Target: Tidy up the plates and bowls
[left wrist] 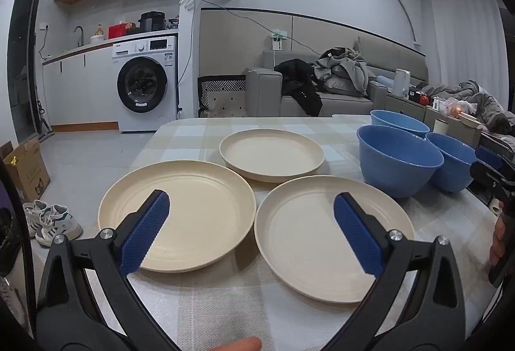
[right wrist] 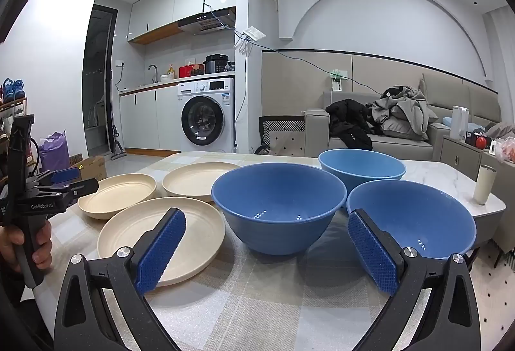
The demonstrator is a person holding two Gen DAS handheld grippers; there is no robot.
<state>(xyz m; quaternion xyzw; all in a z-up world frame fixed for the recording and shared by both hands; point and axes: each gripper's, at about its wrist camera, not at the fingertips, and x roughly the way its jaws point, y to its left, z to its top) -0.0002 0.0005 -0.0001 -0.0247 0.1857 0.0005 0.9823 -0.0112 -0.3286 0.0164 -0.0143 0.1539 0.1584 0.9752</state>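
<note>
Two hand-held grippers are hovering over a checked-cloth worktop (left wrist: 225, 302) where three cream plates and three blue bowls are waiting to be sorted. The left hand-held gripper (left wrist: 251, 233) is holding its blue pads spread wide with nothing between them, tilted slightly down, and is facing the plates: the near-left plate (left wrist: 199, 215) is lying just ahead to one side, the near-right plate (left wrist: 322, 238) to the other, and the far plate (left wrist: 272, 154) is sitting behind the gap between them, toward the worktop's far edge. The right hand-held gripper (right wrist: 267, 248) is likewise standing fully spread and empty, and is pointing at the bowls: the nearest bowl (right wrist: 278, 206) is sitting straight ahead, the right-hand bowl (right wrist: 428, 215) is lying just behind its right pad near the worktop's right edge, and the far bowl (right wrist: 362, 164) is standing behind both, the three crowded close together. Plates and bowls being round, no axis is dictating the approach; the split appears natural, with the left hand nearer the plates and the right hand nearer the bowls. Stacking does not seem to have begun.
</note>
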